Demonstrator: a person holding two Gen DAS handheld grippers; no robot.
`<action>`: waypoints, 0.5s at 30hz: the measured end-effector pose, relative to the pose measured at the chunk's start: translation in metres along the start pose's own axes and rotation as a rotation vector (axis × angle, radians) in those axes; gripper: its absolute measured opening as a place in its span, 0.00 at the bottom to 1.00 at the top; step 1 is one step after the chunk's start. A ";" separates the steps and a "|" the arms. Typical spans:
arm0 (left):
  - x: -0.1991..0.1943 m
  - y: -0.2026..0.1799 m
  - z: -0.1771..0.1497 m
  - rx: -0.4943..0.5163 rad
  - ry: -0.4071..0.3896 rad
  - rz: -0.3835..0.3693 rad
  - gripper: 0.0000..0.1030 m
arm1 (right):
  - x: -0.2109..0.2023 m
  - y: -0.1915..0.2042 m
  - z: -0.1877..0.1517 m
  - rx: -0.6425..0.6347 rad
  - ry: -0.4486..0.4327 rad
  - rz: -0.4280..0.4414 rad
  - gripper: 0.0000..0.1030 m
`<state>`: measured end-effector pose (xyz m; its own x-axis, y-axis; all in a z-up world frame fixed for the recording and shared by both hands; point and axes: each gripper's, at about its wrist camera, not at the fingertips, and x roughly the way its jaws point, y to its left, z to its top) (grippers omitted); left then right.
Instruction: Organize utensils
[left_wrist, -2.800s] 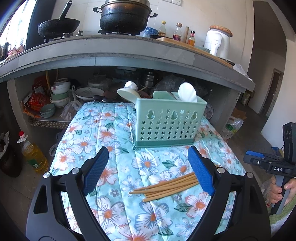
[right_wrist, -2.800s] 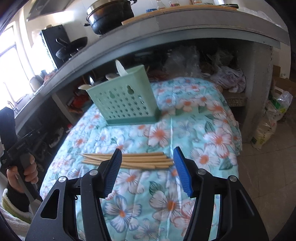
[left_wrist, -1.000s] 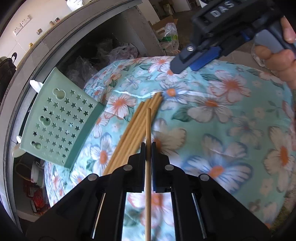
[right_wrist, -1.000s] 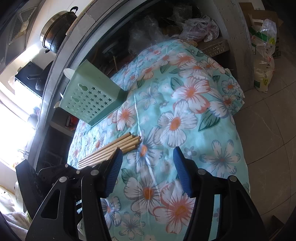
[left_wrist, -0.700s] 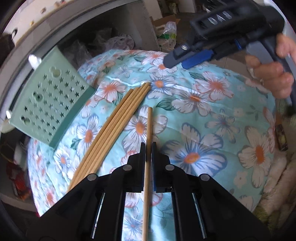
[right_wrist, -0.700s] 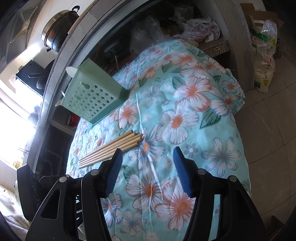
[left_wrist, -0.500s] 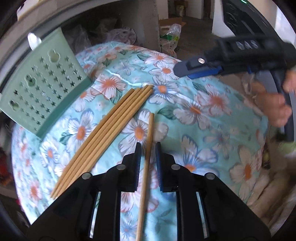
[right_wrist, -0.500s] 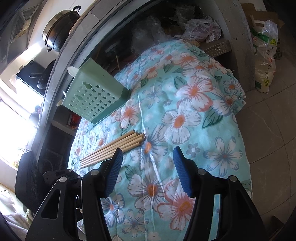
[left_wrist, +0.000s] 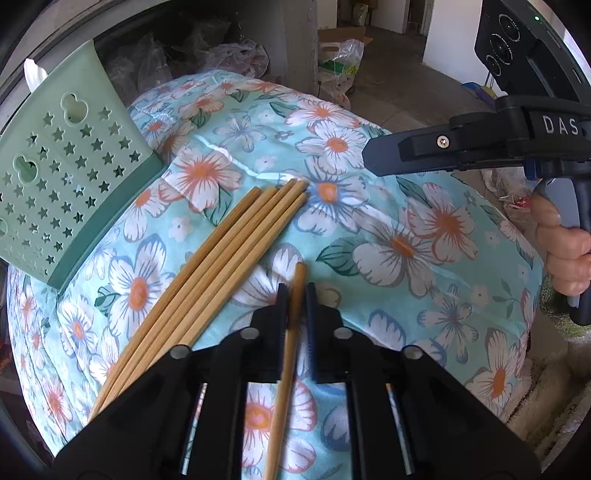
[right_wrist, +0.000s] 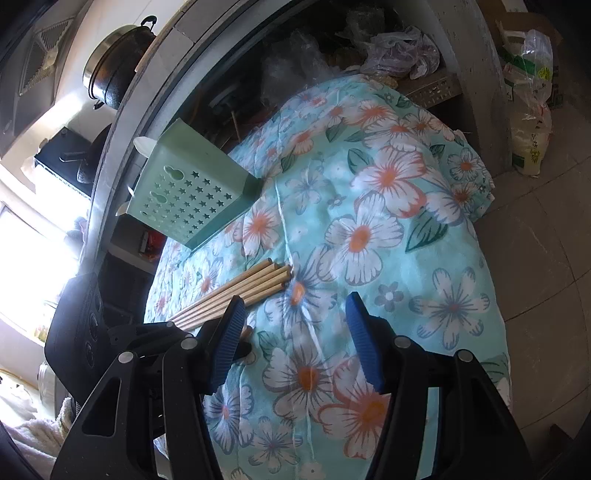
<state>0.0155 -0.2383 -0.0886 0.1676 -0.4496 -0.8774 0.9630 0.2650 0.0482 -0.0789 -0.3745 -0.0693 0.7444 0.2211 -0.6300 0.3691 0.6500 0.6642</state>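
Left gripper (left_wrist: 295, 291) pointed steeply down at the floral cloth (left_wrist: 424, 236), jaws closing on a single chopstick (left_wrist: 286, 354) that runs lengthwise between the pads; pads appear pressed against its sides, narrow slit only. Free tip of that chopstick projecting toward 12 o'clock just past the fingertips, above the cloth. In the right wrist view, same gripper (right_wrist: 242, 341) seen low at 8 o'clock, mostly hidden behind the right gripper's finger.

Remaining chopsticks (left_wrist: 221, 254) lying as a tight bundle on the cloth, slanted from 7 o'clock up to 1 o'clock, just beside the left gripper at its 10 o'clock; count about five, not certain. Bundle also seen in the right wrist view (right_wrist: 243, 291), at 11 o'clock from the right gripper, apart from it.

Green utensil holder (left_wrist: 62, 177), star-perforated, standing on the cloth at 10 o'clock of the bundle, near but not touching. White spoon (left_wrist: 35, 75) visible above its rim. Holder likewise noted in the right wrist view (right_wrist: 192, 199).

Right gripper (right_wrist: 295, 339) hovering over the cloth, blue pads spread wide, nothing between them. In the left wrist view, one finger of it (left_wrist: 424, 155) at 2 o'clock, handle gripped by a hand (left_wrist: 565, 251) at 3 o'clock.

Black pot (right_wrist: 110, 74) on the concrete counter (right_wrist: 155, 99) beyond the table.
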 end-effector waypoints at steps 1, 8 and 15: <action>-0.001 0.000 0.000 -0.002 -0.004 0.000 0.06 | 0.000 0.000 0.000 0.001 0.000 0.002 0.55; -0.020 0.010 -0.002 -0.058 -0.046 0.002 0.05 | -0.003 0.002 -0.002 0.020 -0.001 0.036 0.55; -0.066 0.034 -0.006 -0.160 -0.167 0.035 0.05 | 0.004 0.007 -0.006 0.076 0.028 0.126 0.50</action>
<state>0.0360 -0.1947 -0.0315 0.2459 -0.5692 -0.7846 0.9124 0.4091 -0.0108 -0.0768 -0.3647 -0.0690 0.7719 0.3182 -0.5504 0.3158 0.5595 0.7663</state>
